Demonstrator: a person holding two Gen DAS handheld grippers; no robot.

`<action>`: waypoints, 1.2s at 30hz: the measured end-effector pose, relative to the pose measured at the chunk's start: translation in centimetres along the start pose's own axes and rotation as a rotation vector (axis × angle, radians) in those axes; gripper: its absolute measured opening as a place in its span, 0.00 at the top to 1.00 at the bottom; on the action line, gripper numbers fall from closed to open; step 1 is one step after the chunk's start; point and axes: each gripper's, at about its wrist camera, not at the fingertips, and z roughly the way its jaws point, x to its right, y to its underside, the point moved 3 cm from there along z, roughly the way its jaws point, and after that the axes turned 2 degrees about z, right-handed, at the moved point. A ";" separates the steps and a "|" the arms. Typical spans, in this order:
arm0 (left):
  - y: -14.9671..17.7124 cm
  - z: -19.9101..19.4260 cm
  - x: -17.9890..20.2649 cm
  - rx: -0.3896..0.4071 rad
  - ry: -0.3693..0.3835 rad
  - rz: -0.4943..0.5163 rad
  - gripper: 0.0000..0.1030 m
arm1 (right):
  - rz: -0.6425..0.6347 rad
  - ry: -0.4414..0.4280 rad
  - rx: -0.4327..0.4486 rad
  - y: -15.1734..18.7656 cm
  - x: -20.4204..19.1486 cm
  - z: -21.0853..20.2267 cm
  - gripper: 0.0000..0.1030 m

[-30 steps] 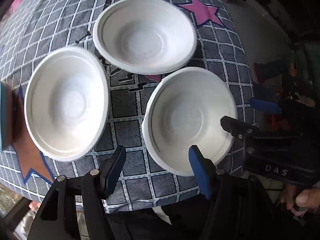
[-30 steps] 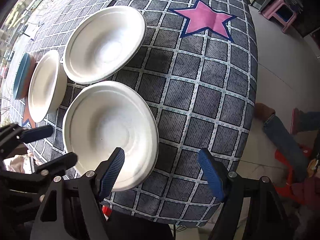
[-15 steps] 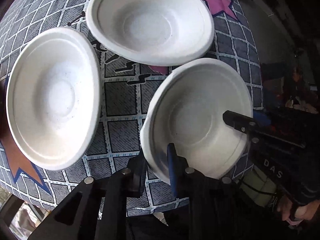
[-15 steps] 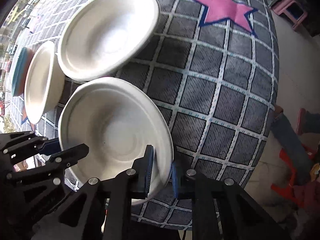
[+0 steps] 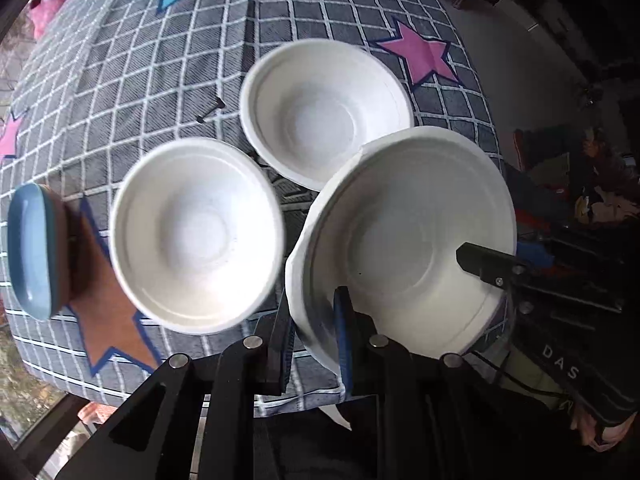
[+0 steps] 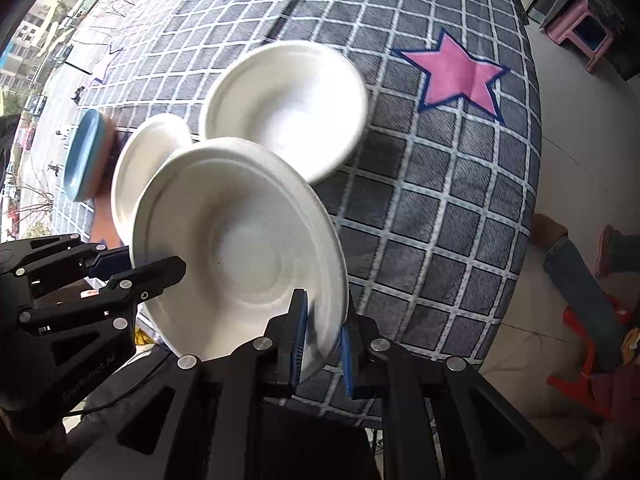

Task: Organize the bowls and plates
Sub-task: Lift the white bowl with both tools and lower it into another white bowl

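Note:
Three white bowls show on the checked tablecloth. The nearest white bowl (image 5: 408, 240) (image 6: 240, 252) hangs tilted above the cloth, pinched at opposite rims. My left gripper (image 5: 314, 340) is shut on its near-left rim. My right gripper (image 6: 322, 340) is shut on its near-right rim. Each view also catches the other gripper at the bowl's far side. A second bowl (image 5: 196, 236) (image 6: 144, 164) sits to the left, partly hidden in the right wrist view. The third bowl (image 5: 324, 112) (image 6: 284, 108) lies farther back. A blue dish (image 5: 30, 256) (image 6: 82, 156) rests at the far left.
The tablecloth (image 6: 440, 200) carries a pink star (image 6: 456, 76) on the right and an orange star (image 5: 108, 320) under the blue dish. A small dark object (image 5: 210, 110) lies behind the bowls. Beyond the table edge are a pink stool (image 6: 580, 36) and a person's legs (image 6: 580, 264).
Both grippers went from open to shut on the rims of the nearest bowl, then rose with it, so it now overlaps the other bowls and more of the table shows.

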 end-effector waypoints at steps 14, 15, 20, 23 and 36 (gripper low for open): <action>0.8 -4.6 -7.7 0.036 -0.033 -0.027 0.80 | -0.075 0.008 0.024 -3.7 -8.1 -1.3 0.84; 0.9 -4.9 -8.2 0.037 -0.033 -0.025 0.80 | -0.076 0.010 0.027 -4.0 -8.5 -1.3 0.84; 0.9 -5.2 -10.2 0.037 -0.025 -0.029 0.80 | -0.063 0.010 0.022 -4.5 -10.5 -1.3 0.84; 0.7 -5.1 -10.8 0.037 -0.020 -0.022 0.80 | -0.055 0.016 0.016 -4.7 -11.4 -1.1 0.84; 0.0 -5.2 -11.9 0.049 -0.007 0.039 0.80 | -0.020 0.077 0.023 -5.4 -13.3 -1.1 0.84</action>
